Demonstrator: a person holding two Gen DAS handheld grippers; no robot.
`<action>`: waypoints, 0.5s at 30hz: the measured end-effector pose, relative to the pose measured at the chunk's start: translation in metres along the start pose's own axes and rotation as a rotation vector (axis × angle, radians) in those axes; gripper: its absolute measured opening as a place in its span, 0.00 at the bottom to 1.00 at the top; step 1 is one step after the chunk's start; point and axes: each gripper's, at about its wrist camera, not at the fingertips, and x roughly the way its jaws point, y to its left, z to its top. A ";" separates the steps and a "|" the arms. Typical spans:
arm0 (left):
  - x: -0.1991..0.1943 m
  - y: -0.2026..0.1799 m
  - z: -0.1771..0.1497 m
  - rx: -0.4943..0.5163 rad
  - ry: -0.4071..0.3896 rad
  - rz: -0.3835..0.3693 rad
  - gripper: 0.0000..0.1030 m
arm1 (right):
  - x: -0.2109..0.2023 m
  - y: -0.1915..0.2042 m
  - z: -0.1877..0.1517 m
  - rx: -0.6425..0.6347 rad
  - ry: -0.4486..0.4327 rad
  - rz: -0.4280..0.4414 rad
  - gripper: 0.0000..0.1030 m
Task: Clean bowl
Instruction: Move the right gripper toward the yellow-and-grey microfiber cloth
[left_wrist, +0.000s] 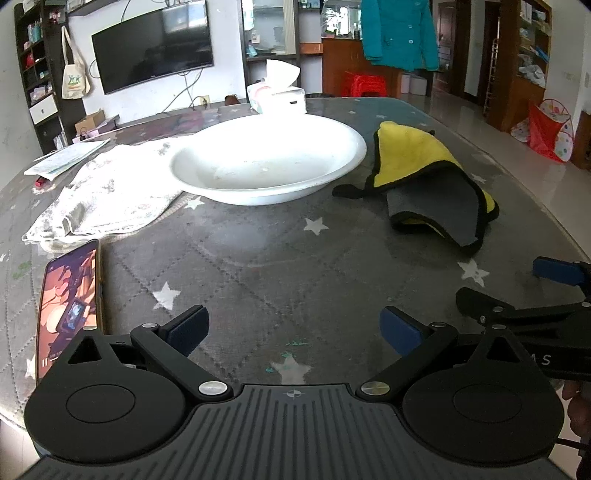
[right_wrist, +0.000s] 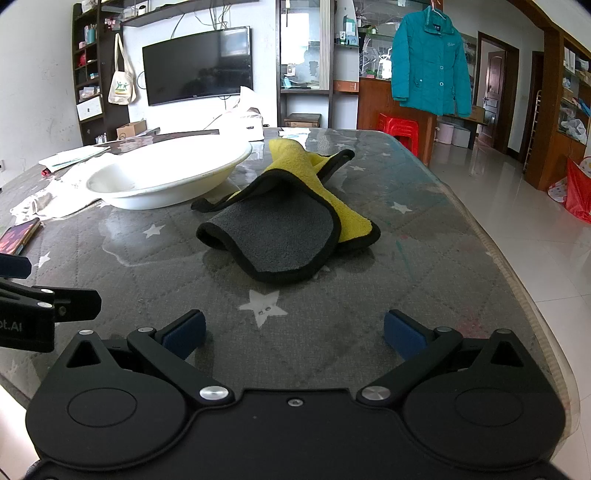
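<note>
A wide white bowl (left_wrist: 269, 162) (right_wrist: 173, 173) sits on the grey star-patterned table (left_wrist: 258, 280), with faint specks inside it. To its right lies a crumpled yellow and grey cloth (left_wrist: 424, 181) (right_wrist: 288, 221) with black edging. My left gripper (left_wrist: 293, 328) hovers open over bare table, well short of the bowl, nothing between its blue pads. In the right wrist view my right gripper (right_wrist: 293, 334) is open too, empty, pointing at the cloth from a short way back. Each gripper shows at the edge of the other's view.
A white patterned towel (left_wrist: 107, 195) lies left of the bowl, partly under it. A phone (left_wrist: 70, 306) with a lit screen rests at the near left. A tissue box (left_wrist: 277, 96) stands behind the bowl and papers (left_wrist: 66, 158) lie far left. The table's right edge (right_wrist: 517, 280) drops to a tiled floor.
</note>
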 end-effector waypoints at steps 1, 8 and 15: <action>0.000 0.000 0.000 -0.003 -0.006 -0.004 0.97 | 0.000 0.000 0.000 -0.001 -0.001 0.000 1.00; 0.001 -0.001 -0.002 -0.004 -0.002 -0.021 0.97 | 0.001 -0.001 -0.001 -0.008 -0.005 -0.002 1.00; -0.001 0.000 -0.001 0.002 -0.001 -0.033 0.96 | 0.001 0.000 0.000 -0.015 0.000 -0.003 1.00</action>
